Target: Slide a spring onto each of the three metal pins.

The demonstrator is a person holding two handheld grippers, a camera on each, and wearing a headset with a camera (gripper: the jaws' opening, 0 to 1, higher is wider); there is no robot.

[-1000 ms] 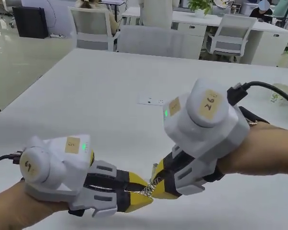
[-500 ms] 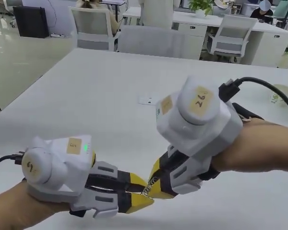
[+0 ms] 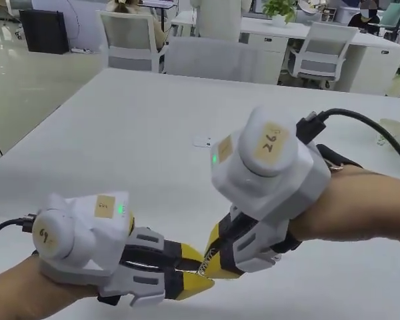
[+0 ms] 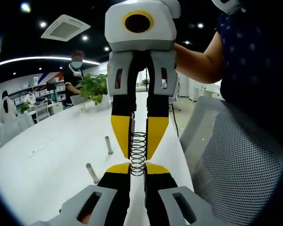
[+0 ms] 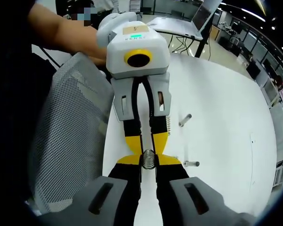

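A small steel spring (image 3: 204,262) is stretched between the tips of both grippers, low over the white table (image 3: 140,133). My left gripper (image 3: 199,277) comes in from the lower left, its yellow tips shut on one end of the spring (image 4: 138,146). My right gripper (image 3: 210,261) meets it tip to tip from the right and is shut on the other end (image 5: 149,159). I cannot tell whether a pin runs inside the coil. Two metal pins (image 4: 108,145) (image 4: 91,173) rest on the table beside the grippers, seen again as pins (image 5: 185,119) (image 5: 192,163).
A grey mesh chair back (image 4: 236,155) stands close to the table's near edge. A small white plate (image 3: 203,141) lies mid-table. What looks like a loose spring (image 5: 169,125) lies beside the left gripper. Office chairs (image 3: 127,40) line the far edge.
My right gripper has shifted a little to the left and tilted. Both grippers stay tip to tip with the spring between them.
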